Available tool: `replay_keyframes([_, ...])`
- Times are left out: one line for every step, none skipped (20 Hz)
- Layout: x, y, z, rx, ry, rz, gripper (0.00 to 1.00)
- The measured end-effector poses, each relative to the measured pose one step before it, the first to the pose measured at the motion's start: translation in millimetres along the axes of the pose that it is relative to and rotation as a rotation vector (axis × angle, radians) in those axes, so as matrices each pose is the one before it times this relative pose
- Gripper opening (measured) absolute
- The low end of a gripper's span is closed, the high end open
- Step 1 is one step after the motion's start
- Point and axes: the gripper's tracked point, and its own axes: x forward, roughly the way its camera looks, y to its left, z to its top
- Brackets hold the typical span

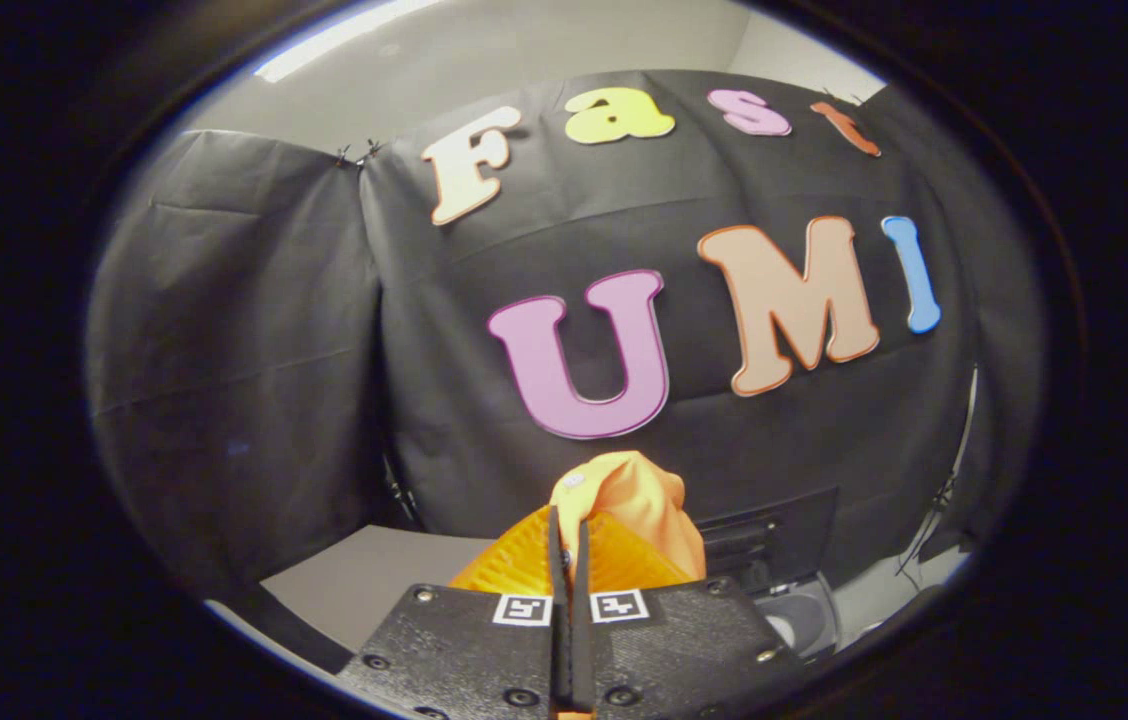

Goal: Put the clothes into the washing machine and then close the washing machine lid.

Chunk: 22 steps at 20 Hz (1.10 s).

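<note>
**Orange cloth pinched in nearly closed jaws, held above the counter**

With its two fingers (555, 545) drawn almost together, the gripper (569, 530) stands pressed onto a soft orange garment of thin fabric (629, 495), leaving only a thin slit between the jaws. Both fingers bear on the cloth: a fold of it rises just past the fingertips in a rounded bunch, and more of it spills down on the right side of the fingers. A small pale tag sits on the bunch near the top, too small to make out.

Ribbed pads flank the fingers on either side, and the cloth lies against them. Beneath these are the two dark flat gripper plates (469, 650), each carrying a small square black-and-white marker (522, 610) near the inner edge and several screws along the face.

The gripper points forward and slightly upward, toward the black cloth wall (244, 330) of the booth, so the garment hangs lifted and apart from the pale grey counter (374, 580) seen below and to the left of the fingers.

Beyond the fingers on the right, low against the wall, sits a dark boxy washing machine (769, 545) with a slotted panel; a rounded grey part of it shows just below. Whether its lid is up or down cannot be told.
</note>
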Motion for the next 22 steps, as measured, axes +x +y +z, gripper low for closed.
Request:
replay_keyframes([-0.71,-15.84,-0.30,0.00386,-0.01147,-0.02183,0.00])
replay_keyframes([0.58,-14.19,-5.55,0.00661,-0.00942,-0.02415,0.00])
replay_keyframes([5.30,-18.02,-10.20,0.01168,0.01488,-0.02653,0.00])
replay_keyframes([1.49,-14.55,-15.73,0.01056,0.02810,-0.02757,0.00])
replay_keyframes([4.87,-14.47,-17.19,0.00579,0.03423,-0.02447,0.00])
replay_keyframes([5.07,-14.56,-16.24,-0.00512,0.02609,-0.02528,0.00])
replay_keyframes([6.40,-12.94,-16.59,-0.00515,0.02370,-0.02440,0.00])
replay_keyframes([7.68,-10.40,-18.65,0.00241,0.02972,-0.01783,0.00])
replay_keyframes([9.48,-8.50,-17.78,0.01547,0.02562,-0.01306,0.00])
replay_keyframes([8.43,-7.03,-20.42,0.00910,0.03092,-0.01266,0.00])
replay_keyframes([10.46,-7.61,-20.00,0.00282,0.03307,-0.01308,0.00])
replay_keyframes([10.02,-6.59,-19.72,0.00574,0.02982,-0.01140,0.00])
replay_keyframes([11.21,-5.51,-17.38,0.00970,0.02993,-0.01187,0.00])
replay_keyframes([9.79,-4.19,-13.27,0.01260,0.02277,-0.01027,0.00])
replay_keyframes([11.87,-5.15,-13.92,0.01843,0.02391,-0.01284,0.00])
replay_keyframes([13.21,-7.38,-16.68,0.01326,0.03408,-0.03133,0.00])
replay_keyframes([10.69,-5.57,-16.52,0.01338,0.04726,-0.03568,0.00])
replay_keyframes([10.95,1.95,-9.18,0.01298,0.03159,-0.01364,0.00])
replay_keyframes([9.41,1.92,-8.16,0.00511,0.02753,-0.00755,0.01])
replay_keyframes([6.56,-1.17,-10.16,-0.00805,0.01470,-0.01097,0.01])
replay_keyframes([4.61,0.20,-8.21,-0.00905,0.01786,-0.01139,0.01])
replay_keyframes([5.12,0.89,-8.03,-0.00545,0.01413,-0.00767,0.01])
